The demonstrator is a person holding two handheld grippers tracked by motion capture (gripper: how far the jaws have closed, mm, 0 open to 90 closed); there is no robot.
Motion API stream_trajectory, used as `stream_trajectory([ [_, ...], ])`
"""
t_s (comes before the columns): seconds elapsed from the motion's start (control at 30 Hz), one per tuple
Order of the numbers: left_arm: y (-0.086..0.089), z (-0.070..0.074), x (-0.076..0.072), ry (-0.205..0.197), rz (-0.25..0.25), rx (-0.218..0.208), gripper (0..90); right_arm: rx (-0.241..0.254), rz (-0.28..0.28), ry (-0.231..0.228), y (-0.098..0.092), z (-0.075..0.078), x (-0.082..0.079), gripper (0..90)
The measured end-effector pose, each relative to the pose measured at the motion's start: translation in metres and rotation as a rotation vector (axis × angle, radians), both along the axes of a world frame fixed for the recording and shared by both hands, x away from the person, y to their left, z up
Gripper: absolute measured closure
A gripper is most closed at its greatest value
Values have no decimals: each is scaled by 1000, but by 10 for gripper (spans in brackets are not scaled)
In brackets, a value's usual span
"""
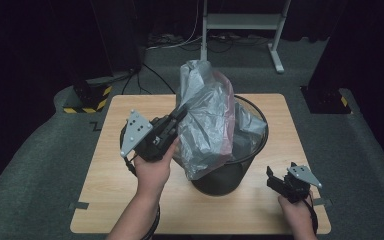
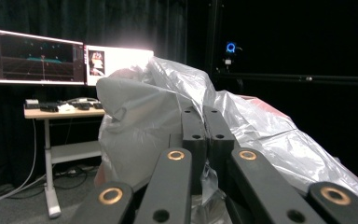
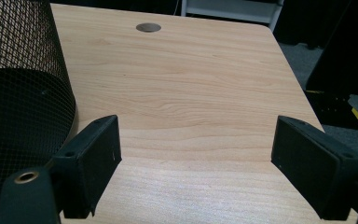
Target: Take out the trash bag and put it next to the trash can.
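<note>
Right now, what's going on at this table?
A person is working a grey plastic bag at a black mesh bin on the wooden table. The left tool is shut on the bag's film, holding it up above the rim. The right tool is open, empty, low beside the bin.

Glossy crinkled plastic bag (image 1: 205, 125), black wire-mesh bin (image 3: 18, 93)

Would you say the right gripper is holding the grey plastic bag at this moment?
No, the right gripper stands open over bare table; the left gripper pinches the grey bag.
</note>
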State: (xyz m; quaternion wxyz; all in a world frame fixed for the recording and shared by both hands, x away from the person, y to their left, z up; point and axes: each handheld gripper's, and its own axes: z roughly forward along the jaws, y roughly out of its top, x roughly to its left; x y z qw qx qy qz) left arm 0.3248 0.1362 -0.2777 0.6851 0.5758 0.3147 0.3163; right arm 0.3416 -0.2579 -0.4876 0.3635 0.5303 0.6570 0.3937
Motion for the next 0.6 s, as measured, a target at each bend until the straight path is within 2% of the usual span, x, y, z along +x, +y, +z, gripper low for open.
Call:
stream_trajectory([
  [0.3, 9, 15, -5, -50, 17, -9, 887, -4, 4, 2, 0, -1, 0, 155],
  [0.43, 13, 22, -8, -75, 24, -30, 888, -7, 3, 0, 1, -1, 0, 155],
  [0.6, 16, 31, -11, -115, 41, -23, 888, -18, 7, 7, 1, -2, 0, 155],
])
